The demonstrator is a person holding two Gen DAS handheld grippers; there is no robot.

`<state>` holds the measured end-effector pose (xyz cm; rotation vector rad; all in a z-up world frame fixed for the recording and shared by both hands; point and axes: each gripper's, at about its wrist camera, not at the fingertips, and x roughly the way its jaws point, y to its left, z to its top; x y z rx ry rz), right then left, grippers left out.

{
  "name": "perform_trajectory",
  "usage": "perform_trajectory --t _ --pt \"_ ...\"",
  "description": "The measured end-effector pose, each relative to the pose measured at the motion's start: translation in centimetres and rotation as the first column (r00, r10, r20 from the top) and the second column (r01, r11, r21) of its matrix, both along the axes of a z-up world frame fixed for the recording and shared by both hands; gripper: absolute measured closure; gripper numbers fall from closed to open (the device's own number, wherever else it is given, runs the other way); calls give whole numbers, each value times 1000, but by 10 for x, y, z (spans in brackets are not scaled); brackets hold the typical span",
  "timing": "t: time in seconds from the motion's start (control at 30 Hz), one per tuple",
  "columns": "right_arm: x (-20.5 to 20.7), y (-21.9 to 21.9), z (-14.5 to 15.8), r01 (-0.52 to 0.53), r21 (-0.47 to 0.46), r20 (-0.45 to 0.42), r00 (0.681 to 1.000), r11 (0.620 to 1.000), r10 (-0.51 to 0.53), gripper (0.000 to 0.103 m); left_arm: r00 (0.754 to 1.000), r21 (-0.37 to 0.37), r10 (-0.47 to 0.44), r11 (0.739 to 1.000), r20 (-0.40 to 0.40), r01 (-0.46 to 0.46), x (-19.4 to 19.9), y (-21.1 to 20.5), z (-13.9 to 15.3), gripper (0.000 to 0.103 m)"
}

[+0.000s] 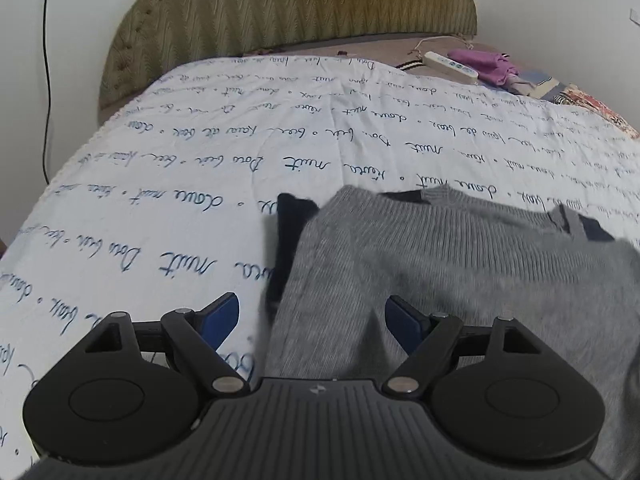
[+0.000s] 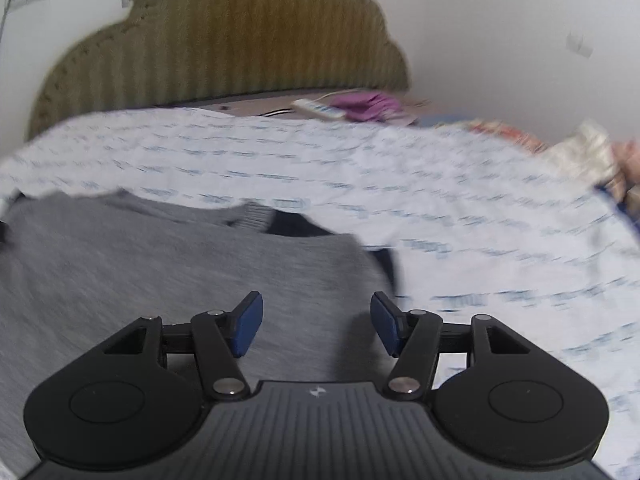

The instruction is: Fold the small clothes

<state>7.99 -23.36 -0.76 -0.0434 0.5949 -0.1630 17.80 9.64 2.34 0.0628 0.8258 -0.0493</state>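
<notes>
A small grey knit garment [image 1: 440,272] with dark navy parts [image 1: 292,236] lies on a white bed cover printed with blue handwriting [image 1: 160,208]. My left gripper [image 1: 312,320] is open above the garment's left edge, its blue pads [image 1: 222,320] wide apart with nothing pressed between them. In the right wrist view the same grey garment [image 2: 160,264] fills the lower left, a navy part [image 2: 296,220] showing at its far edge. My right gripper [image 2: 316,322] hovers over the garment's right side, open, and no cloth is pinched between its pads. That view is blurred.
A padded olive headboard [image 1: 288,8] stands behind the bed. At the far right lie a white power strip [image 1: 452,66], a purple cloth [image 1: 484,62] and patterned bedding [image 1: 592,108]. A black cable [image 1: 47,80] hangs down the left wall.
</notes>
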Motion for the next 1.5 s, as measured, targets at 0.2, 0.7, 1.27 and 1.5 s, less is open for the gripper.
perform_trajectory --t 0.2,0.7,1.27,1.5 --pt "-9 -21 -5 16 175 5 1000 984 -17 44 999 50 28 998 41 -30 -16 7 -3 15" --pt "-6 -5 -19 -31 -79 -21 999 996 30 39 989 142 1 990 148 -22 -28 21 -27 2" --pt "-6 6 -23 -117 -311 -60 993 943 103 37 983 184 -51 983 175 18 -42 33 -34 0" --pt "-9 15 -20 -80 -362 -72 996 929 57 32 989 118 -19 993 144 2 -38 41 -29 0"
